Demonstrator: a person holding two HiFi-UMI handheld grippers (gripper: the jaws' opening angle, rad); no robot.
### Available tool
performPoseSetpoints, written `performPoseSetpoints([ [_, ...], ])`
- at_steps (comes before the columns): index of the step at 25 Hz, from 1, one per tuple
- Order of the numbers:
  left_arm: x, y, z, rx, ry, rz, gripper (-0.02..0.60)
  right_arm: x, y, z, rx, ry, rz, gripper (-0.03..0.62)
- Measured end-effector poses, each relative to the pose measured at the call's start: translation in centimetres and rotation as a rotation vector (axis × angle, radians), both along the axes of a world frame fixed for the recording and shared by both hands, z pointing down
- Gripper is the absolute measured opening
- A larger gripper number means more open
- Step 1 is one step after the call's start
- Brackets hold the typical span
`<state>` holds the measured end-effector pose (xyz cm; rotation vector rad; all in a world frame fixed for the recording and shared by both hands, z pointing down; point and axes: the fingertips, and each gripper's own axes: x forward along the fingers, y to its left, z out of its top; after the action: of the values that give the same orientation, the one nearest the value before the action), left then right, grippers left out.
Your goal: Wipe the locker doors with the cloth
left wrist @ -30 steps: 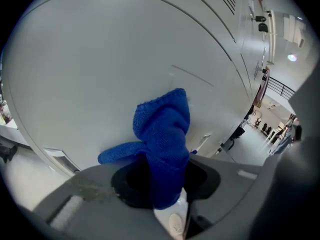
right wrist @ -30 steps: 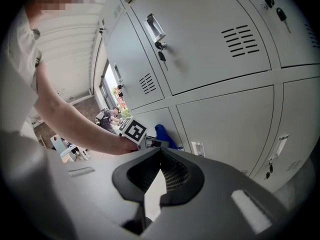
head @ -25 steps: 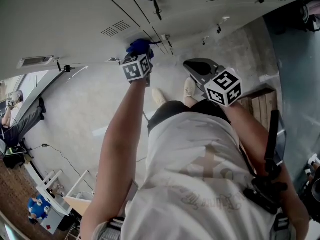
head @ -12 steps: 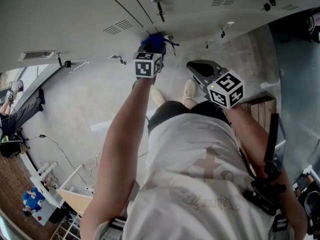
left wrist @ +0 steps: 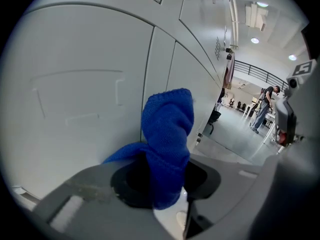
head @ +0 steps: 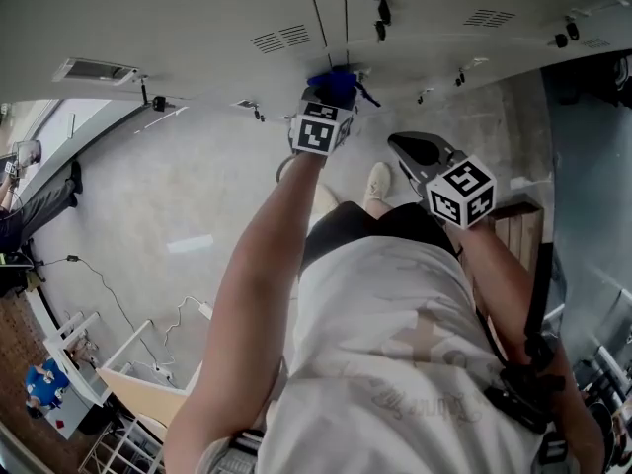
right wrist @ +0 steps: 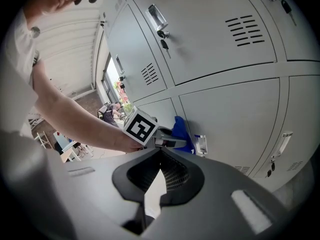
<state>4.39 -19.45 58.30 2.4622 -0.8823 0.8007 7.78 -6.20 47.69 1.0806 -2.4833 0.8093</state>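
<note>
A blue cloth (head: 336, 83) is bunched in my left gripper (head: 328, 103), which is shut on it and presses it against a grey locker door (head: 197, 18) near the seam between two doors. In the left gripper view the cloth (left wrist: 167, 129) sticks up out of the left gripper (left wrist: 161, 179) and touches the door (left wrist: 85, 84). My right gripper (head: 400, 144) hangs shut and empty beside it, off the lockers. The right gripper view looks past the right gripper (right wrist: 161, 151) to the cloth (right wrist: 180, 129) on a lower door (right wrist: 225, 114).
Keys (head: 381, 10) hang from a lock above the cloth, and another key (right wrist: 164, 44) hangs below a handle (right wrist: 156, 18). A small label holder (right wrist: 201, 144) sits next to the cloth. A wooden pallet (head: 513, 215) lies on the floor at right. People (left wrist: 265, 106) stand far off.
My left gripper has slid the cloth to the right along the locker doors, toward the door seam. The right gripper has stayed shut beside it, drifting slightly right.
</note>
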Motion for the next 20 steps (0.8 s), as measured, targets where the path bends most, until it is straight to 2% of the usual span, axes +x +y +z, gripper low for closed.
performPoseSetpoints([
  [5,-0.6,-0.2,1.7,-0.026,0.036,0.010,0.133,-1.1,0.7,0.0,-0.006,0.037,0.030,0.006],
  [10,-2.2,-0.9,1.9,-0.005,0.049,0.008,0.129,-1.7,-0.2,0.9,0.013,0.055,0.074,0.006],
  [17,-4.2,-0.7,1.8,0.011,0.025,0.088,0.126,-2.4,-2.7,3.9,0.022,0.047,0.137,0.006],
  [20,-5.3,-0.8,1.9,0.008,0.031,0.083,0.127,-3.1,-3.2,5.1,0.007,0.036,0.156,0.006],
])
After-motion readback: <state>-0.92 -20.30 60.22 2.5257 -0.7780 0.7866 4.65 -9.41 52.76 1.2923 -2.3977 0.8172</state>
